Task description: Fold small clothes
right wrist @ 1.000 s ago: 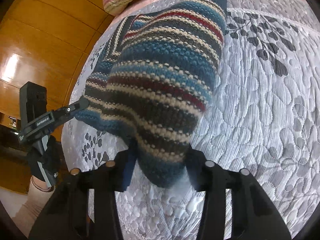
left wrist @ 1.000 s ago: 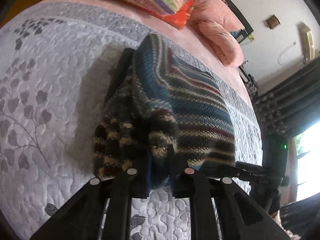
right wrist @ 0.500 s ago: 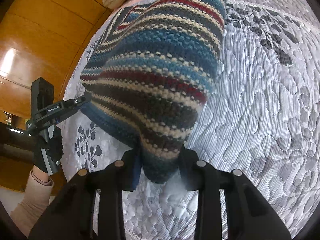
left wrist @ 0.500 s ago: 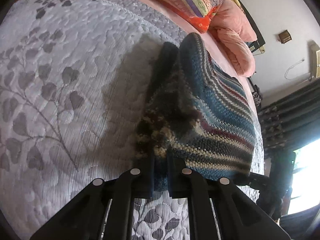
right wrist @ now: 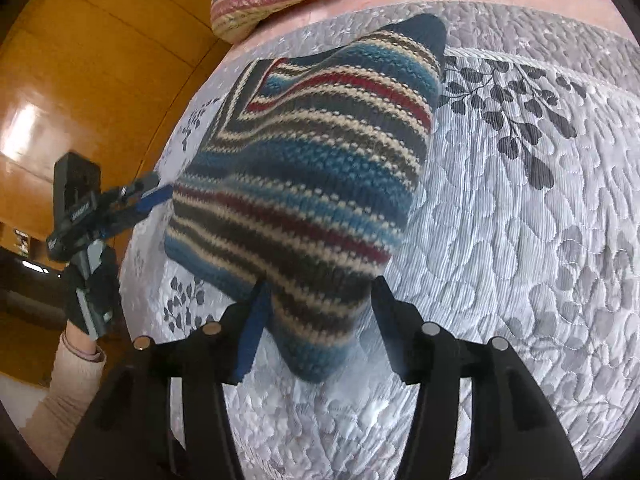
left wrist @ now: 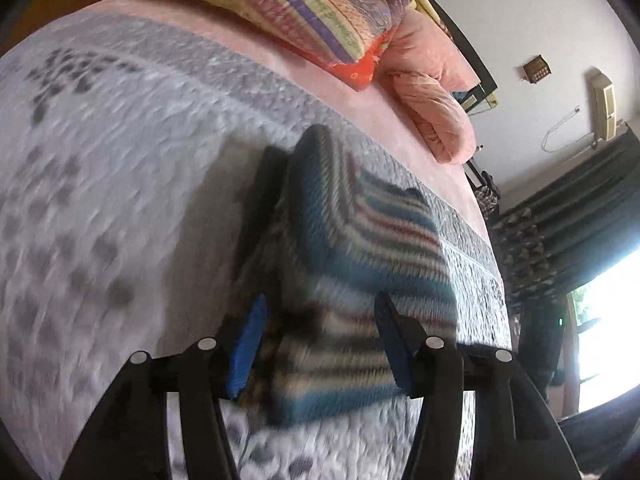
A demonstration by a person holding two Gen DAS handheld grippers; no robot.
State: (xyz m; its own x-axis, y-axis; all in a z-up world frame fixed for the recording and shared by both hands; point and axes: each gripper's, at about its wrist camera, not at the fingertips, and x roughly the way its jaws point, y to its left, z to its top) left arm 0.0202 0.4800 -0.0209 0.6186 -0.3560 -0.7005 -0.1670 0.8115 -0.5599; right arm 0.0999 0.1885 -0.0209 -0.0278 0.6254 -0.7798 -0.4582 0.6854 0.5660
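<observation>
Both grippers, clamped on the striped knit [right wrist: 304, 184] a sec ago, now stand w/ jaws apart, left gripper [left wrist: 320, 340] & right gripper [right wrist: 316, 320] straddling its near corners; knit lies folded on the quilt [right wrist: 520, 240], so fold looks done, maybe smoothing left.

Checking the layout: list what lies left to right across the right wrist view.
Wooden wall → left tongs, open, held by a hand → striped knit garment → leaf-patterned quilt.

The folded sweater [right wrist: 308, 184] is lying on the quilt [right wrist: 520, 240], with pillows [left wrist: 304, 8] sitting beyond it.
</observation>
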